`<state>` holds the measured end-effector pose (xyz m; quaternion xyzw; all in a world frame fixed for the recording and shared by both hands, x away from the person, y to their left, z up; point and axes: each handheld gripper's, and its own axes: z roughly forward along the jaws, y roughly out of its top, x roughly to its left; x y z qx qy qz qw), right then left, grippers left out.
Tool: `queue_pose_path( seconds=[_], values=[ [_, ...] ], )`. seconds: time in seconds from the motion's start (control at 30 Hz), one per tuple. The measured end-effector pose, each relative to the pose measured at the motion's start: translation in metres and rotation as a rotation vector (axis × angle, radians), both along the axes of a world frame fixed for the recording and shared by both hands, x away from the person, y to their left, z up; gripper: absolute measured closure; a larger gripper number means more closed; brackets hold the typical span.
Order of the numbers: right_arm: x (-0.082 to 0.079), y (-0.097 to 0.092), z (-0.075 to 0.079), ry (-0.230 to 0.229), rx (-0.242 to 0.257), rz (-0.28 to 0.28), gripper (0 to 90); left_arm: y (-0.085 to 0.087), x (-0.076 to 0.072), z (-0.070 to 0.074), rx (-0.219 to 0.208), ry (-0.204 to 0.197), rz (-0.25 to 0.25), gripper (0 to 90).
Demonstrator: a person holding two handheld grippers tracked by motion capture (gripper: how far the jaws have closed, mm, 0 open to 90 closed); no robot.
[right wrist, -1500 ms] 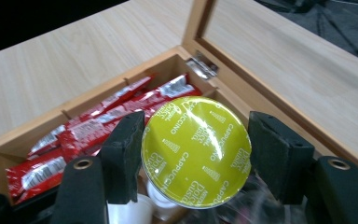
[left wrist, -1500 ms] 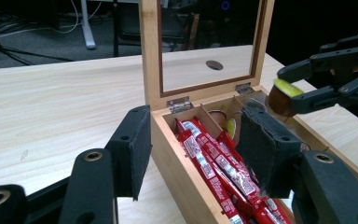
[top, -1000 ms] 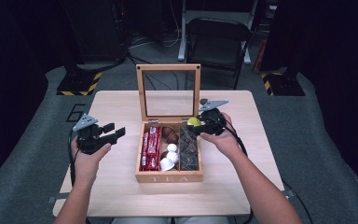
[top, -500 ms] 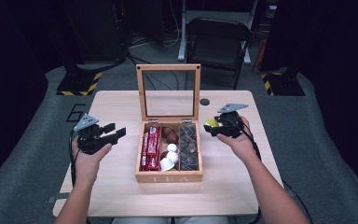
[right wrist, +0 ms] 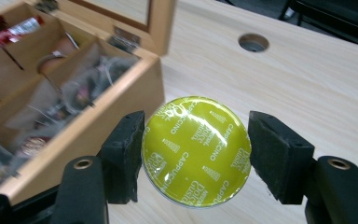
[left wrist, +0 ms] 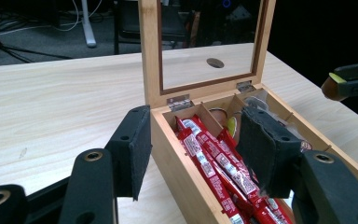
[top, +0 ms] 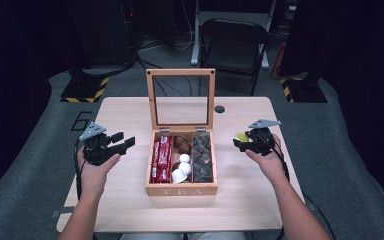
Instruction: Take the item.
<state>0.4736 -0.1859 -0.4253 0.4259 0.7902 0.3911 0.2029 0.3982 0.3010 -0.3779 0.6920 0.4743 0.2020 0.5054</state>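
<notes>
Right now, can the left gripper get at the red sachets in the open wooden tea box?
Probably yes: the left gripper is open beside the box, its glass lid upright, and the red sachets lie uncovered in the nearest compartment.

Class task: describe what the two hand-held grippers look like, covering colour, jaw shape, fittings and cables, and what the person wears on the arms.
Both the left gripper and the right gripper are black, each with a grey three-cornered plate on top. Each has two blocky jaws faced with flat, dark foam-like pads and brass-coloured ringed holes in the jaw arms. A black cable trails from each. The forearms are bare; no sleeves show.
</notes>
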Motion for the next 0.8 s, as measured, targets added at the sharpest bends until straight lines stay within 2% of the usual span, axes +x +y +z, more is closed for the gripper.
queue_pose_path(
  seconds=[0.33,0.4,0.43,0.63,0.8],
  values=[
    [-0.006,-0.017,-0.019,0.019,-0.013,-0.064,37.6,0.001,0.000,0.000,-0.001,0.000,0.002,44.5],
    [-0.007,-0.021,-0.023,0.024,-0.007,-0.083,37.6,0.001,0.000,0.000,-0.001,0.000,0.002,44.4],
    [-0.009,-0.021,-0.025,0.033,0.012,-0.096,37.6,0.001,0.000,0.000,-0.001,0.000,0.002,44.5],
    [-0.013,-0.028,-0.033,0.033,0.037,-0.124,37.6,0.001,0.000,0.000,0.000,0.003,0.000,44.4],
    [-0.014,-0.032,-0.038,0.027,0.009,-0.141,37.6,0.001,0.000,0.000,-0.002,0.002,0.002,44.4]
  ],
)
